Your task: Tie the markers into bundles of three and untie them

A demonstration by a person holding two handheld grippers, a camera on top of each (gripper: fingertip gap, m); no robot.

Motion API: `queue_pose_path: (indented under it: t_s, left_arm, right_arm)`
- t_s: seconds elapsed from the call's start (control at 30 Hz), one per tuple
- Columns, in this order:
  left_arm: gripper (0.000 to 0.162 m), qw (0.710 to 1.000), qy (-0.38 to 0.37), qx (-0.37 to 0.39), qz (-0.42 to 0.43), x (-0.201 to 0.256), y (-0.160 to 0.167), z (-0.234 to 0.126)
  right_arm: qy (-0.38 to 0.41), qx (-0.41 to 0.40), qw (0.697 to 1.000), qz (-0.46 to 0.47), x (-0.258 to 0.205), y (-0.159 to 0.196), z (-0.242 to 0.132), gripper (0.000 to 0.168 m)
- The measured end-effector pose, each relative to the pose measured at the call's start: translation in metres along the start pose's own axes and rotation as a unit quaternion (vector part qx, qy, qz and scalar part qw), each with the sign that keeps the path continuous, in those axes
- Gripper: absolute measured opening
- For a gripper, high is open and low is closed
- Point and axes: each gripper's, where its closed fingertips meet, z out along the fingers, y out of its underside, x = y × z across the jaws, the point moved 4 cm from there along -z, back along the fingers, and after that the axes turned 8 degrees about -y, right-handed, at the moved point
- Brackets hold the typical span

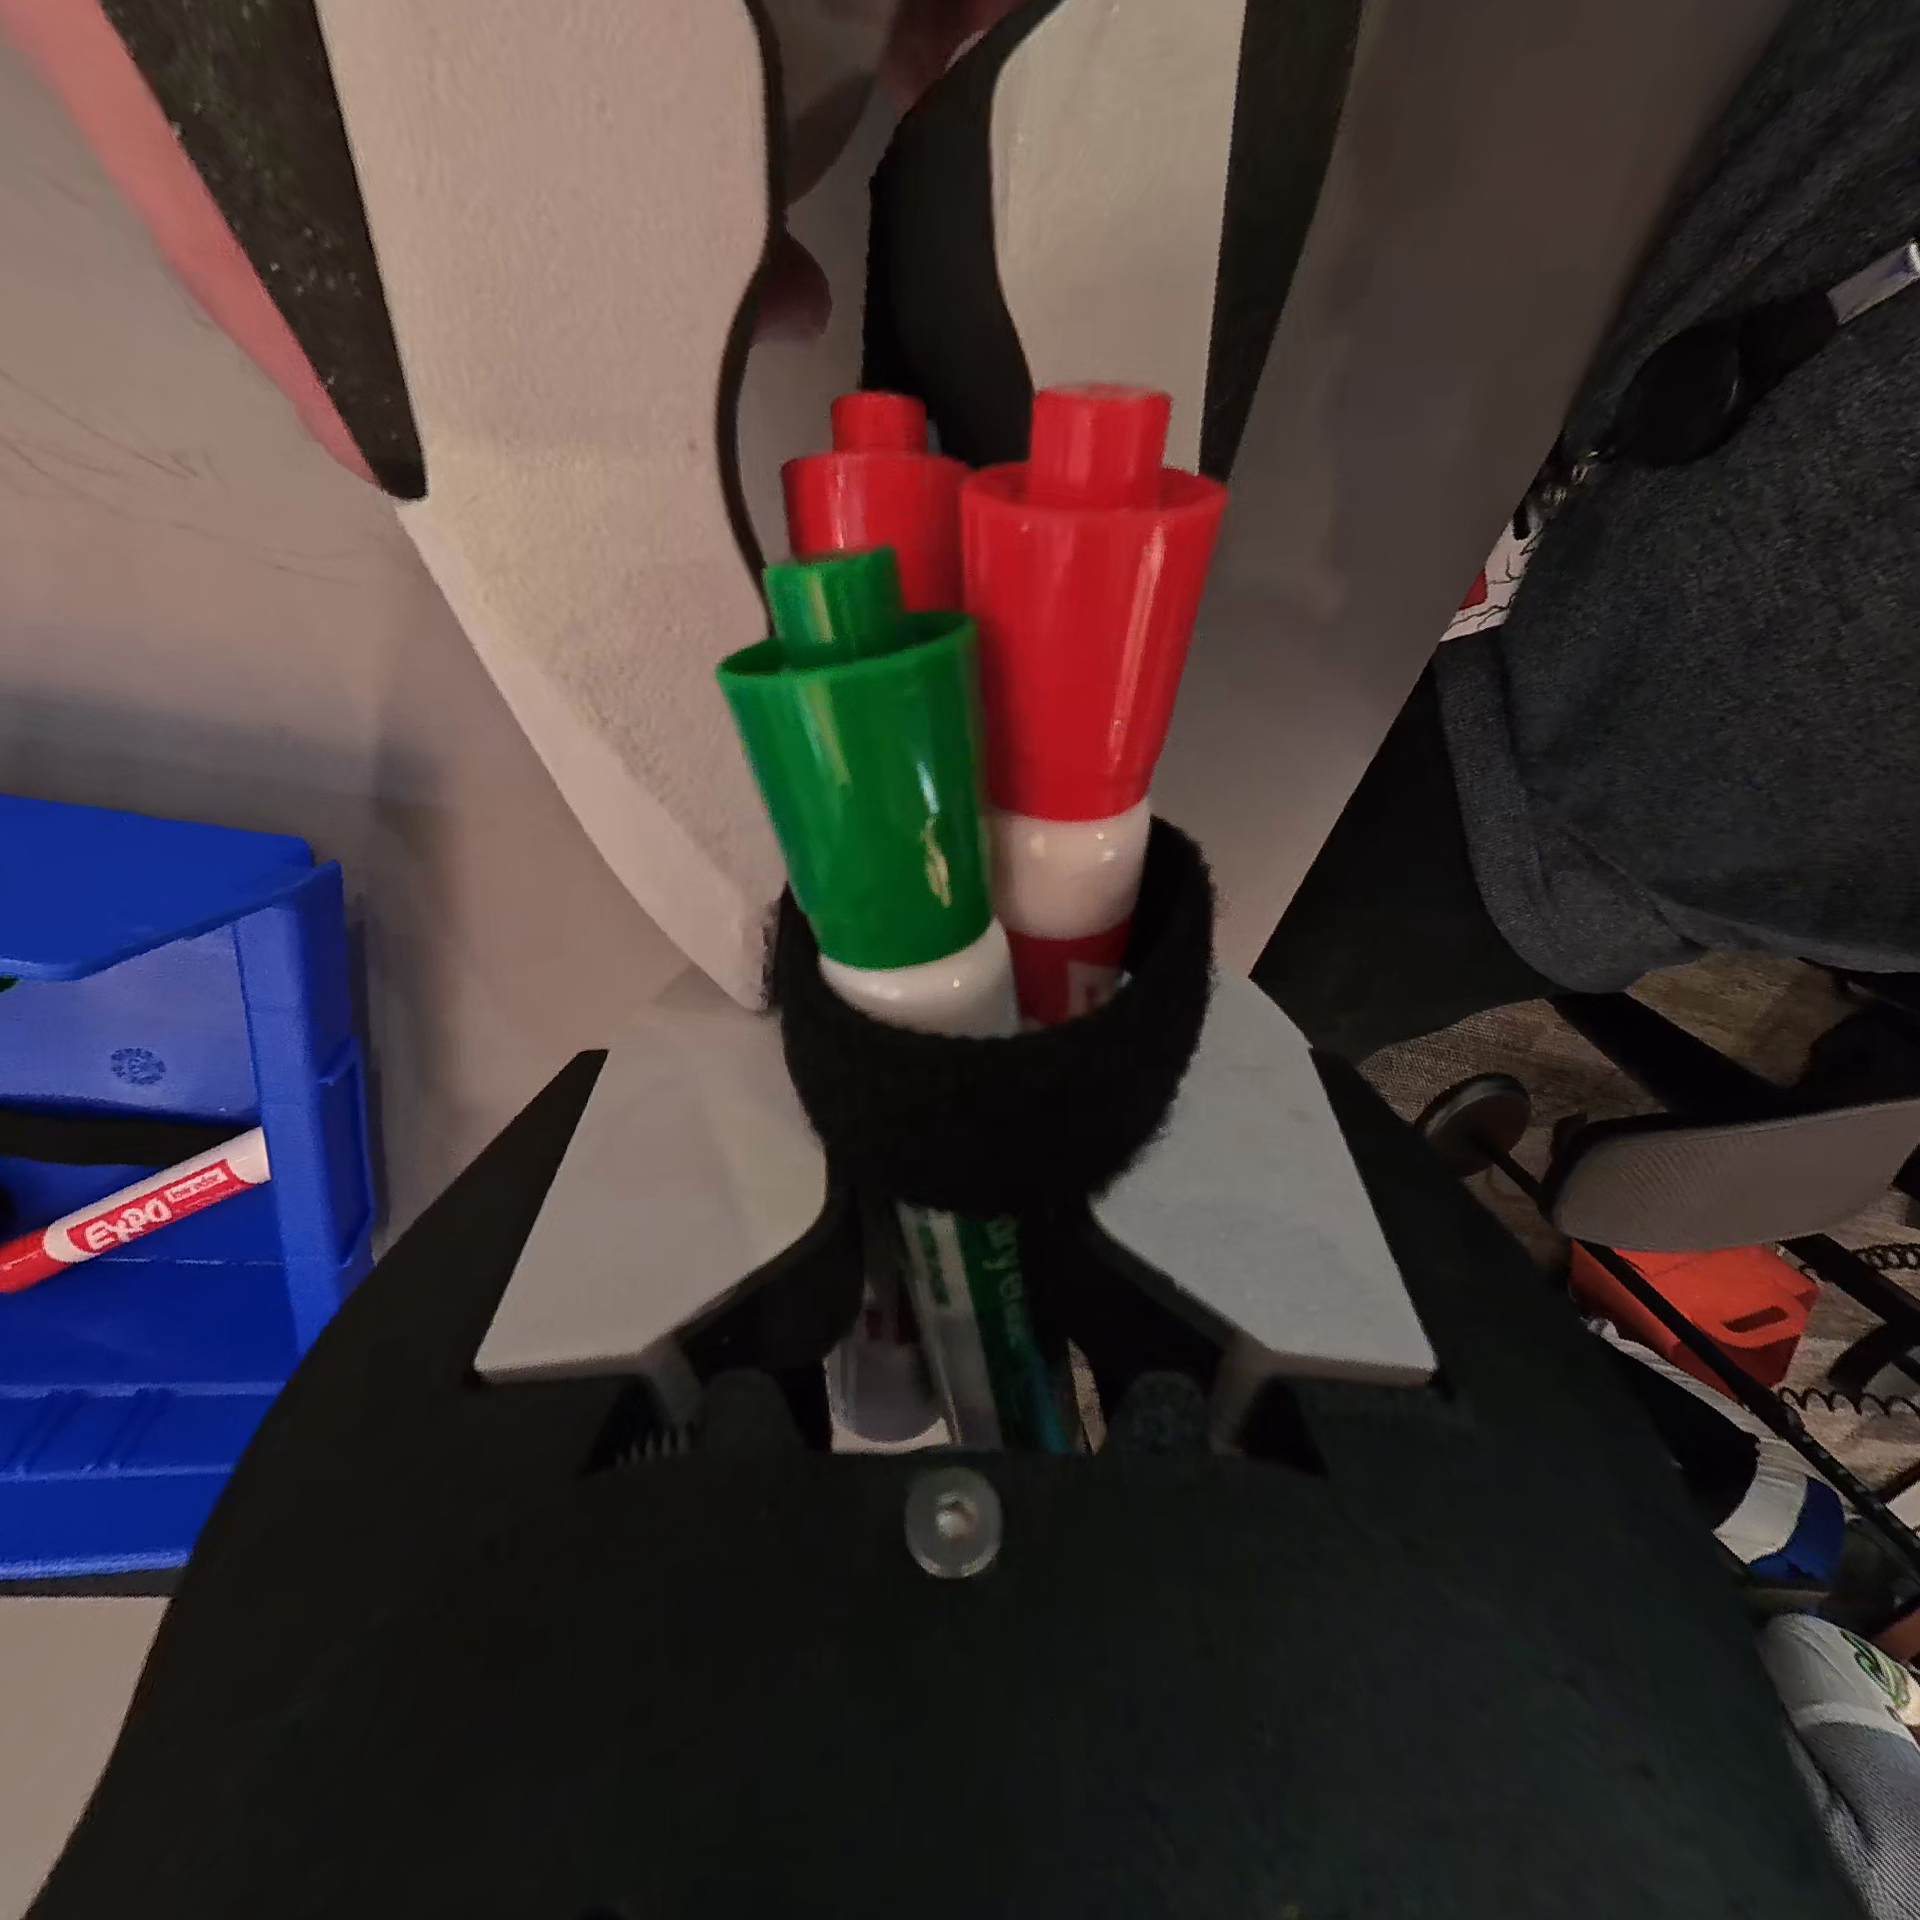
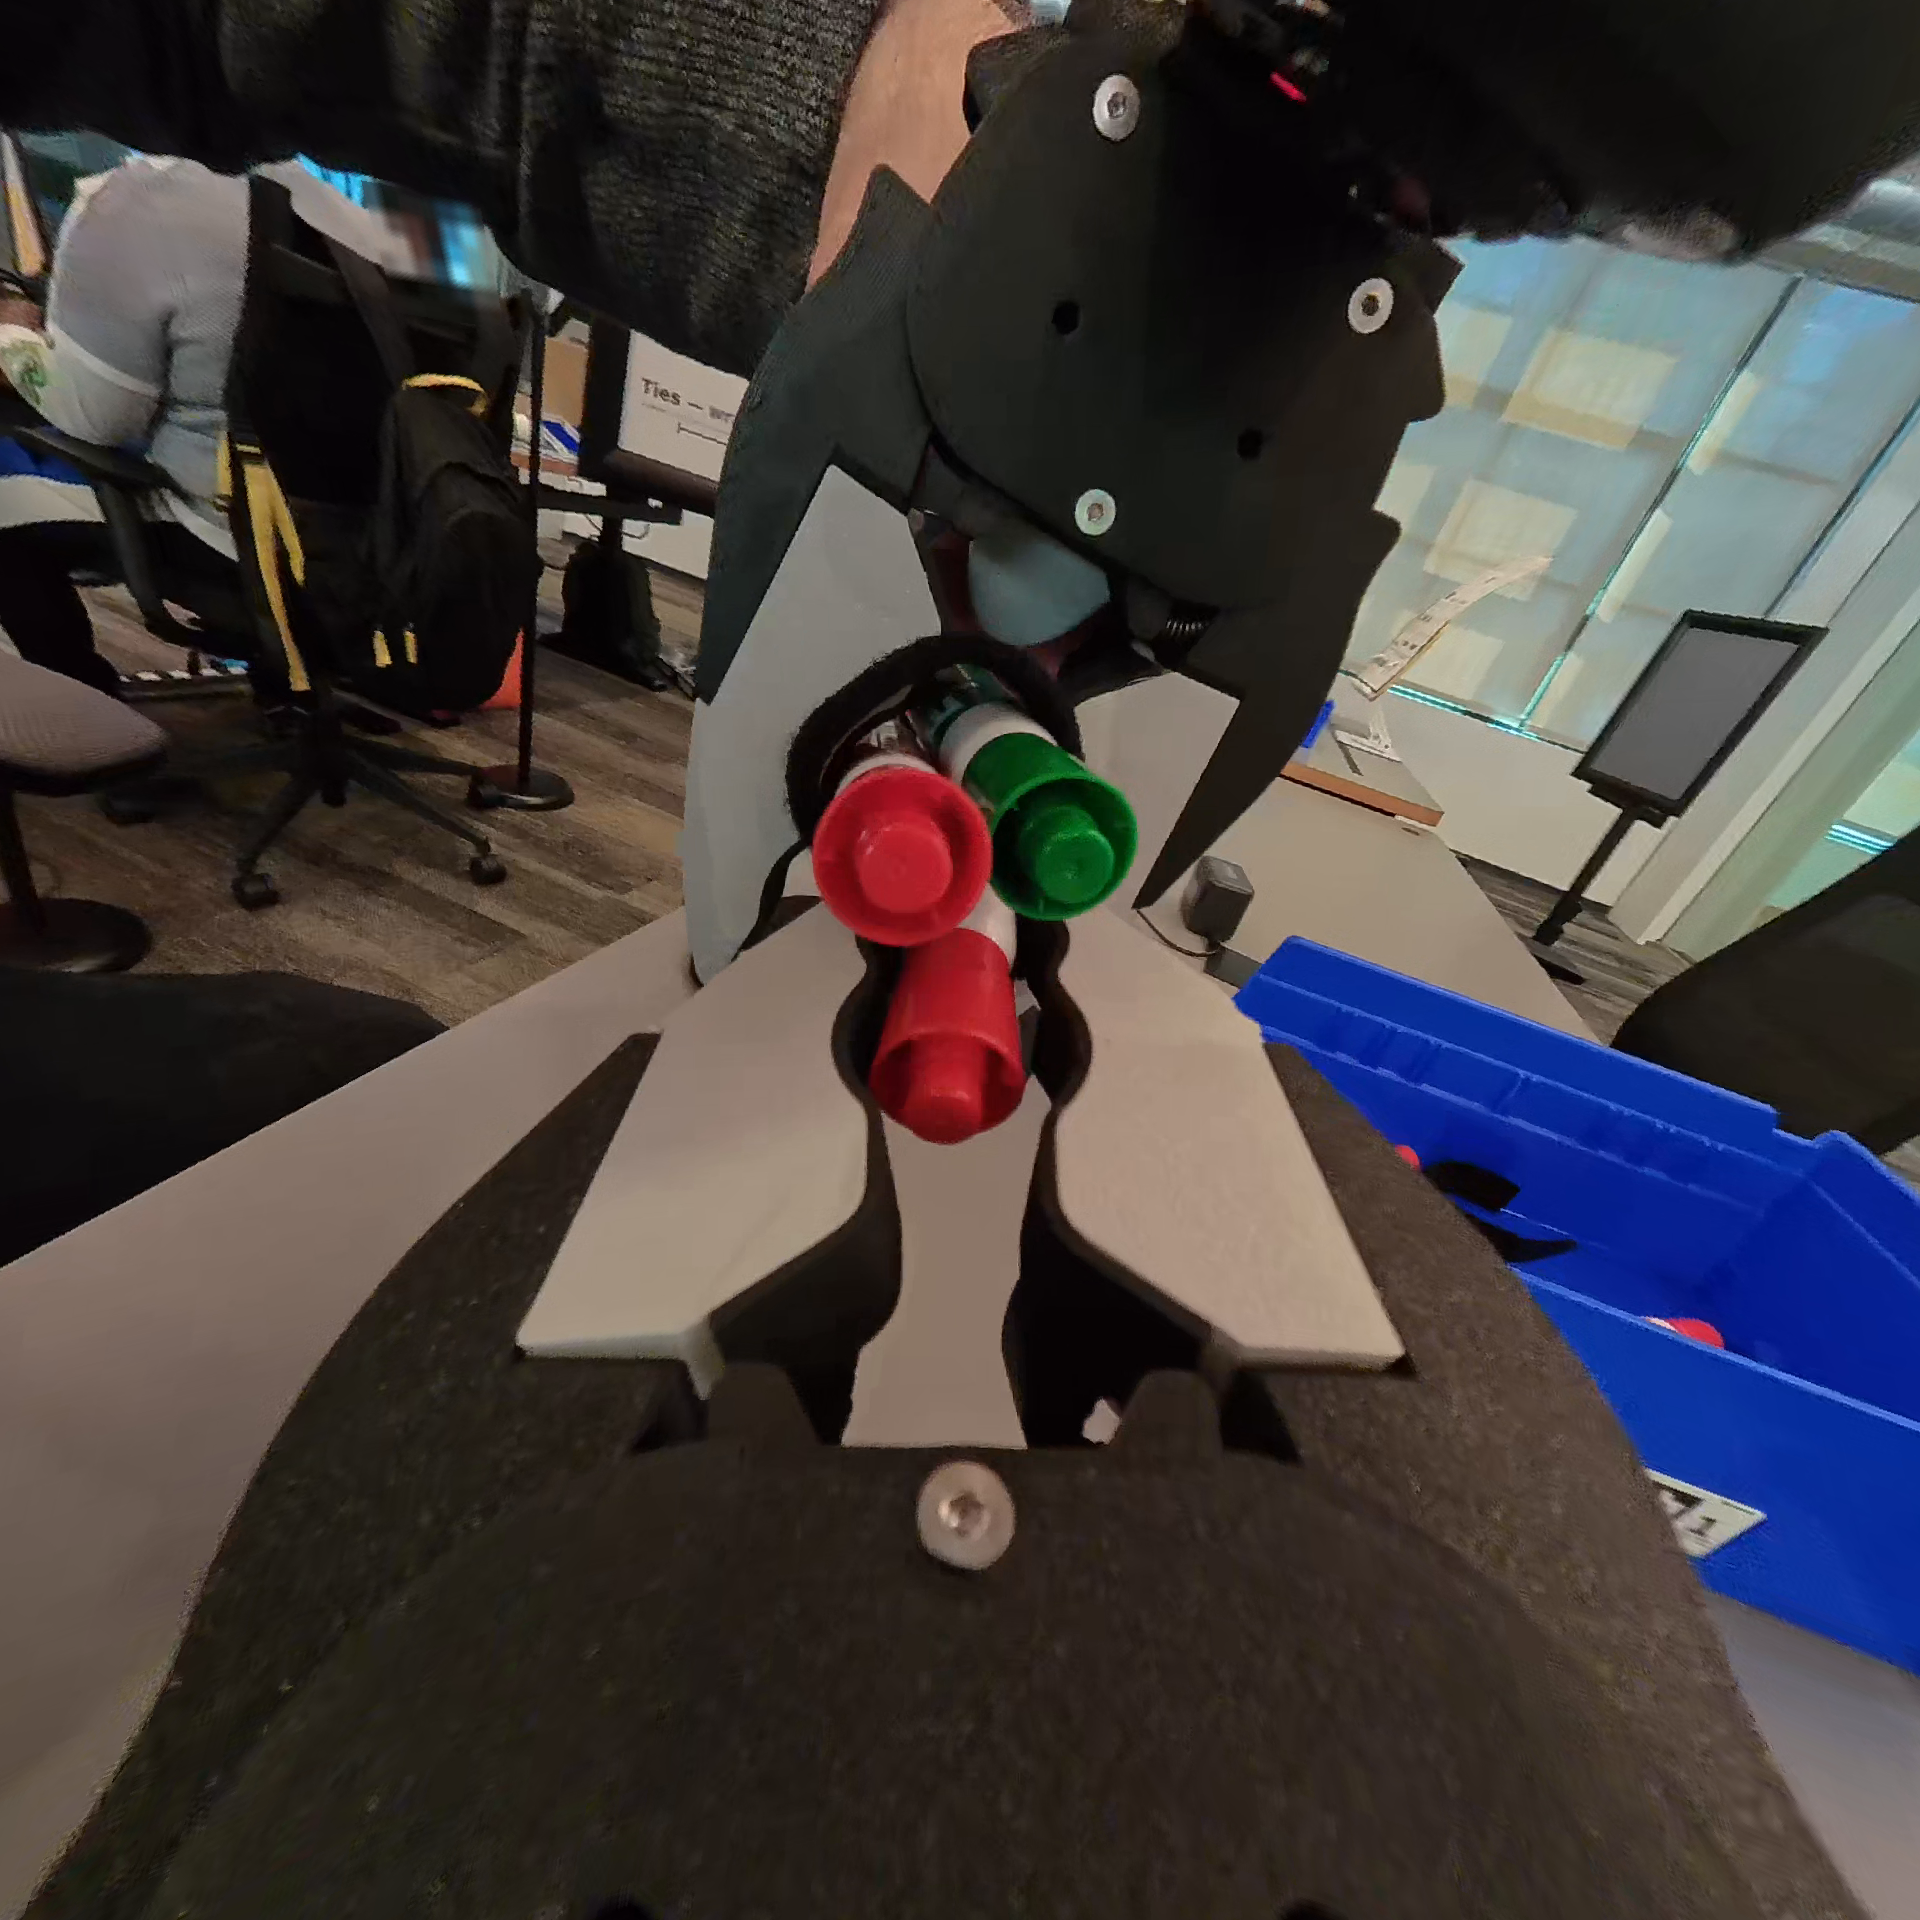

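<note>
Three markers [image 1: 966,779] — two red-capped, one green-capped — are bound by a black strap [image 1: 997,1101] and clamped in the left gripper [image 1: 961,1236]. One red cap [image 2: 951,1039] is pinched by the right gripper [image 2: 956,1029], above the tabletop [image 2: 312,1195], near a blue bin [image 2: 1662,1299].

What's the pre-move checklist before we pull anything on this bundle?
1. Three markers together, one green marker and two red: ok.
2. Black strap wrapped round the barrels: ok.
3. Strap fastened shut: cannot tell.
4. Left gripper shut on the bundle below the strap: ok.
5. Right gripper closed around the lower red marker: ok.
6. Blue bin beside the work, apart from both grippers: ok.
</note>
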Motion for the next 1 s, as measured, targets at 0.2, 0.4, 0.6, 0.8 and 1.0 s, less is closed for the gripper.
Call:
queue_pose_path:
  t_s: [0.2, 0.4, 0.6, 0.8, 1.0]
  left_arm:
    - [0.042, 1.000, -0.015, 0.005, -0.009, -0.005, 0.000, 0.000]
    - [0.041, 0.998, -0.052, 0.008, -0.021, -0.013, 0.000, -0.001]
    - [0.042, 0.996, -0.075, 0.003, -0.042, -0.019, 0.003, 0.000]
    - [0.041, 0.995, -0.083, 0.002, -0.053, -0.023, 0.003, -0.003]
    - [0.041, 0.992, -0.105, -0.007, -0.066, -0.032, 0.004, -0.008]
  right_arm:
    - [0.004, -0.011, 0.999, 0.033, 0.005, 0.001, -0.002, 0.019]
    - [0.004, -0.008, 0.995, 0.103, 0.012, 0.003, -0.002, 0.018]
    - [-0.018, 0.020, 0.980, 0.195, 0.015, 0.010, 0.001, 0.018]
    - [-0.031, 0.060, 0.965, 0.254, 0.019, 0.010, 0.001, 0.019]
    - [-0.058, 0.098, 0.934, 0.340, 0.022, 0.013, 0.001, 0.010]
